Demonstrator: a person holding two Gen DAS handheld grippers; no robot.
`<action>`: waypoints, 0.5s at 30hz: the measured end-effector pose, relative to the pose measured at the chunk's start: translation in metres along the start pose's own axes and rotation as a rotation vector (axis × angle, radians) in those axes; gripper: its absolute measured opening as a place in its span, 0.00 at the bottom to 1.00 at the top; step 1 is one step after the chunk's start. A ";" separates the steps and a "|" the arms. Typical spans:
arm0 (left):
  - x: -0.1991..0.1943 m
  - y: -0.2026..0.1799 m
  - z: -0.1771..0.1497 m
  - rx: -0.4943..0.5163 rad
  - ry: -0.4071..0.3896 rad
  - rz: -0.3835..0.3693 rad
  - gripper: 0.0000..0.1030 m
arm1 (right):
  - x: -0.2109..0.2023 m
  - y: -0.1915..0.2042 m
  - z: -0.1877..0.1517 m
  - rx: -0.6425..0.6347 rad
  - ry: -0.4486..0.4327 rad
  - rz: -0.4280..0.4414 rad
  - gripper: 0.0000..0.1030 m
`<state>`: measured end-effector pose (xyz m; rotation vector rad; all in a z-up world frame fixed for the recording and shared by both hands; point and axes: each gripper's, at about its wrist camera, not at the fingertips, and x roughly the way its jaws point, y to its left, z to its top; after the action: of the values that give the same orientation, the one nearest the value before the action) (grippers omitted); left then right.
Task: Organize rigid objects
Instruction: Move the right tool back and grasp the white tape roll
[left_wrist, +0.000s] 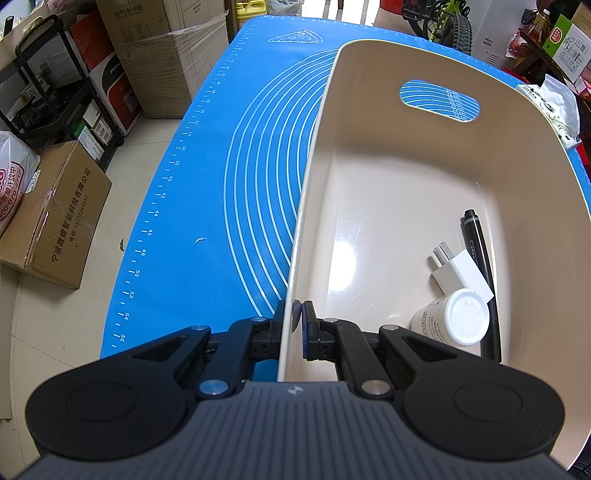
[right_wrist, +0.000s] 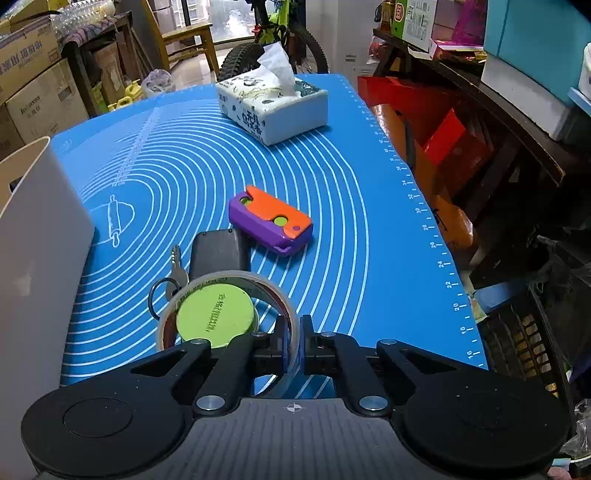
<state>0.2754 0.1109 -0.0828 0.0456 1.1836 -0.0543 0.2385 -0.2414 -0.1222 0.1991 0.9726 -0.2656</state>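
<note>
Closest to the right wrist camera, the right gripper (right_wrist: 293, 334) pinches the near wall of a roll of clear tape (right_wrist: 227, 310), one finger inside the ring and one outside, its jaws pressed nearly together on the thin band. That roll lies flat on the blue mat (right_wrist: 369, 258), ringed around a low green-lidded tub (right_wrist: 216, 314), with a bunch of keys (right_wrist: 170, 280) and a dark case (right_wrist: 219, 251) just behind it, an orange and purple toy (right_wrist: 271, 219) farther out, and a tissue box (right_wrist: 273, 107) at the far edge. On the other side, the left gripper (left_wrist: 297, 314) clamps the near rim of the beige bin (left_wrist: 406, 147), steadying it; a pen (left_wrist: 480, 254), a white charger plug (left_wrist: 460, 271) and a small white bottle (left_wrist: 452, 317) already lie in its right corner. I judge the tape to be light and stiff enough to hang from one wall without folding, though its glossy surface could slip or swing, so a hold well down on the band seems safest. Lifting may also drag the tub sitting inside the ring.
</note>
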 end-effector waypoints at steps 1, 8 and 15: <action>0.000 0.000 0.000 0.000 0.000 0.000 0.08 | -0.001 -0.001 0.000 -0.002 -0.004 -0.002 0.16; 0.000 0.000 0.000 0.000 0.000 0.000 0.08 | -0.014 -0.005 0.003 0.019 -0.050 0.003 0.16; 0.000 0.000 0.000 0.000 0.000 0.000 0.08 | -0.032 0.000 0.012 0.020 -0.101 0.032 0.16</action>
<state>0.2755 0.1110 -0.0827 0.0454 1.1837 -0.0546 0.2310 -0.2406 -0.0884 0.2180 0.8667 -0.2536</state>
